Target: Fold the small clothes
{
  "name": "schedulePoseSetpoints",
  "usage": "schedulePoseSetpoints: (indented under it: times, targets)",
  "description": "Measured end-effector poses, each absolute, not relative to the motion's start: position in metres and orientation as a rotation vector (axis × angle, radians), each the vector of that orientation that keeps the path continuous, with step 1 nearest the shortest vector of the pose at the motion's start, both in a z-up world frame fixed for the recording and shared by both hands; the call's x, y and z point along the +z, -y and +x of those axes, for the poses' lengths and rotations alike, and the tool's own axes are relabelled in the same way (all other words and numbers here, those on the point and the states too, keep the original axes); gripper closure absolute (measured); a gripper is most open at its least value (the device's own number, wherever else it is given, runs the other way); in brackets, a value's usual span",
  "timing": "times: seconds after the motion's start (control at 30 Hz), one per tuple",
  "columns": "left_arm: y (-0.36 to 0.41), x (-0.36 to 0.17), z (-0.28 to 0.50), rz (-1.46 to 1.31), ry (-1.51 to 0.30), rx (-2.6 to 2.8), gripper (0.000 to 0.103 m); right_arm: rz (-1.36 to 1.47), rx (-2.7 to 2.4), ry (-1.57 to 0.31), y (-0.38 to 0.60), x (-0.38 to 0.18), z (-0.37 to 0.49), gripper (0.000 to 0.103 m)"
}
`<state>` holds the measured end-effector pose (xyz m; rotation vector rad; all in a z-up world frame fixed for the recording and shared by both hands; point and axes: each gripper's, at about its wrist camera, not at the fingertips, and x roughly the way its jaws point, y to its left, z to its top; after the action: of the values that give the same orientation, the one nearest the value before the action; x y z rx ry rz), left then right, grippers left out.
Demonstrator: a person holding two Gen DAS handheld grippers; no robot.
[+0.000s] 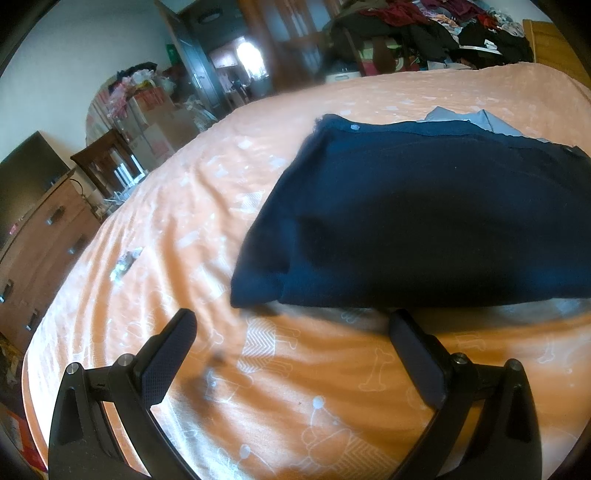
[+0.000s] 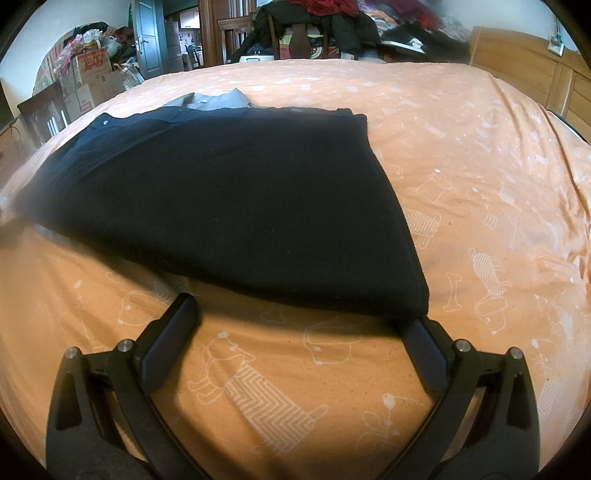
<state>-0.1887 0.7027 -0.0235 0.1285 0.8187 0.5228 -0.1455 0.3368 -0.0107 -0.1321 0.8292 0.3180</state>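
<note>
**Desk:** What do you have on the left side?

**Me:** My left gripper (image 1: 291, 325) is spread wide and holds nothing. Both fingers hover over the orange bedsheet (image 1: 192, 206), just short of the near edge of the navy garment (image 1: 424, 221). Its right finger (image 1: 413, 350) sits just below that hem; I cannot tell whether it touches.

**Desk:** And the garment itself?

**Me:** It lies folded flat in the middle of the bed, with a grey cloth (image 1: 476, 120) peeking from under its far edge.

**Desk:** The right side?

**Me:** My right gripper (image 2: 301, 317) is also fully released, grasping nothing. Its left finger (image 2: 173, 332) is clear of the fabric; its right finger (image 2: 424, 350) meets the near right corner of the navy garment (image 2: 240, 192), tip hidden under it. Piled clothes (image 2: 332, 14) lie beyond the far edge.
</note>
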Motion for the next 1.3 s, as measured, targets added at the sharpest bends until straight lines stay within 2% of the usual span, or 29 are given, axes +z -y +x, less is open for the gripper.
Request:
schedulePoseSetpoints:
  times: [1.3]
  targets:
    - [-0.7010,-0.0262,-0.1837,0.173,-0.828,0.541,0.000,-0.144,0.316,-0.826,-0.3355,-0.0125,-0.1407,0.000]
